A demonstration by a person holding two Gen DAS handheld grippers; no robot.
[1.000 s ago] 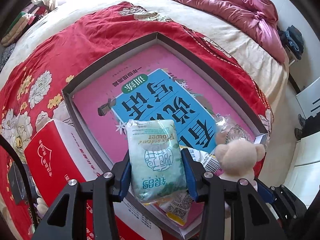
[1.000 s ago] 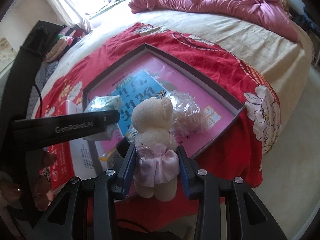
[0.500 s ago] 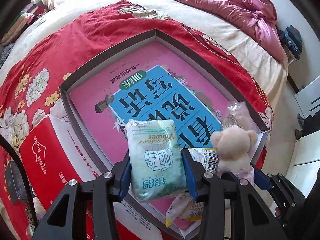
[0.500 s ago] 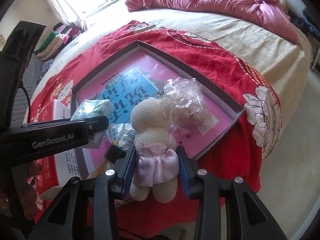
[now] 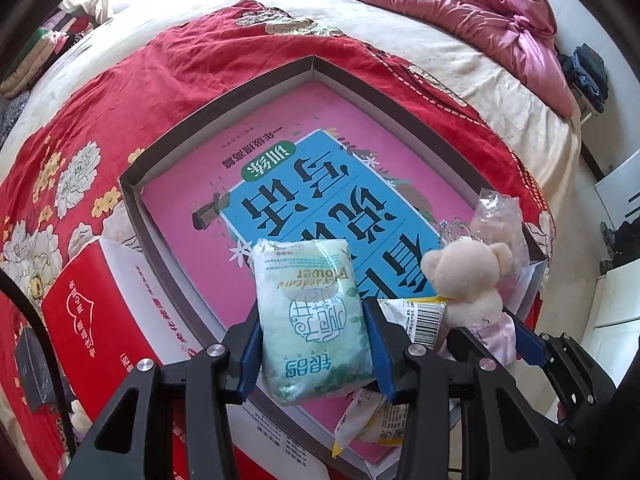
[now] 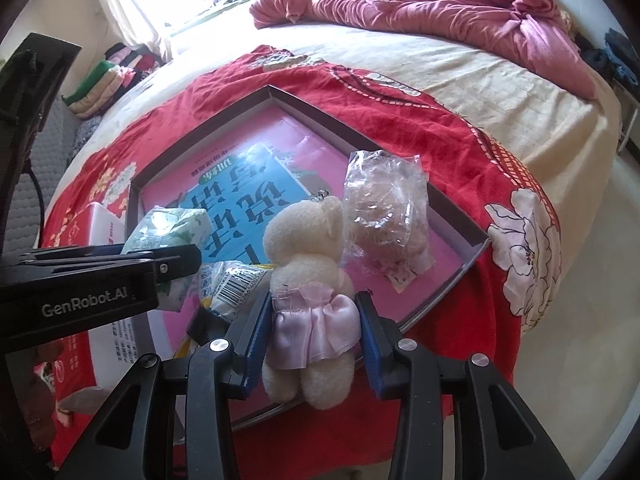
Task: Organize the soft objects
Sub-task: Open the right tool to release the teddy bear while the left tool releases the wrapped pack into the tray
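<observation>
My left gripper (image 5: 314,344) is shut on a pale green tissue pack (image 5: 312,316) and holds it over the near edge of a shallow grey box (image 5: 312,66) with a pink and blue printed bottom. My right gripper (image 6: 310,340) is shut on a cream teddy bear in a pink dress (image 6: 308,280), held over the box's near side; the bear also shows in the left wrist view (image 5: 468,280). The tissue pack shows at the left of the right wrist view (image 6: 172,228). A clear bag with a plush toy (image 6: 386,208) and a yellow snack packet (image 6: 232,280) lie in the box.
The box lies on a red flowered cloth (image 5: 140,80) spread over a beige bed. A red and white carton (image 5: 104,320) sits left of the box. A pink quilt (image 6: 440,12) is bunched at the far side. Folded clothes (image 6: 108,76) are stacked at the far left.
Both grippers have moved forward over the box with their loads. The bear has come closer to the clear bag. Both grips are unchanged.
</observation>
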